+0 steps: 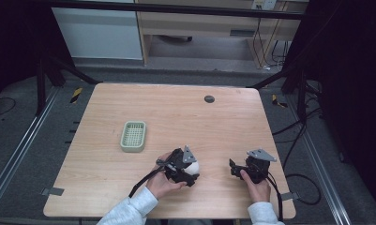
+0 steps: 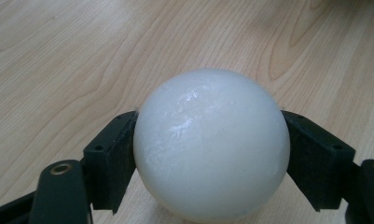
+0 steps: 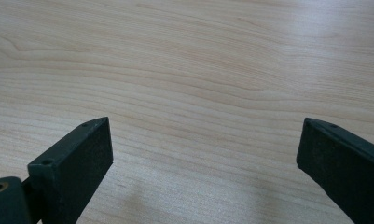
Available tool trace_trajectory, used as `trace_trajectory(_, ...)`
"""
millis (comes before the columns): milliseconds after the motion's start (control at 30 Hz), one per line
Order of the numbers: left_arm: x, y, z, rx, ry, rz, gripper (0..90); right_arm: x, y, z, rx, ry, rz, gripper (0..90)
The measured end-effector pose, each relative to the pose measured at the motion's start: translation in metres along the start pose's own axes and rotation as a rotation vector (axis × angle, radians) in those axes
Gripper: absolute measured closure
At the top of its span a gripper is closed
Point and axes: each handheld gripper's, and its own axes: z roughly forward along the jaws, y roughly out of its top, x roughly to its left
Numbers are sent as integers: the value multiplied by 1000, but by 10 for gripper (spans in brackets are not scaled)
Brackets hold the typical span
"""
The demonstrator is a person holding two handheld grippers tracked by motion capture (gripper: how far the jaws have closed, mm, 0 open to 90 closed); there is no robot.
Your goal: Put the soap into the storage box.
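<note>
White ball (image 2: 211, 144) sits clamped between both jaws of the left tool (image 1: 184, 168), at the desk's (image 1: 176, 117) near edge. From the ball, the green basket (image 1: 133, 136) lies up and to the left, well apart, nearer this hand. Right tool (image 1: 249, 168) rests wide open, holding nothing, right of the ball.

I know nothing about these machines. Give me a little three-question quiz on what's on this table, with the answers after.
1. True or false: the left gripper is closed on a white ball.
2. What is between the right gripper's jaws?
A. a ball
B. nothing
C. a cable
3. Fill in: the green basket lies toward the person's ____ side of the wooden table.

Key: 1 true. 2 B, the jaws stand wide apart over bare wood. 3 left.
</note>
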Motion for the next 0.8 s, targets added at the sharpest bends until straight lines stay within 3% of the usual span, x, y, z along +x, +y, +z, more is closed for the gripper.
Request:
trace_trajectory(367,10,-5,-20,-2,21,-7,235,0,0,0,1,3,2,39)
trace_trajectory(800,27,-10,-40,-31,31,-53,235,0,0,0,4,6,2,39)
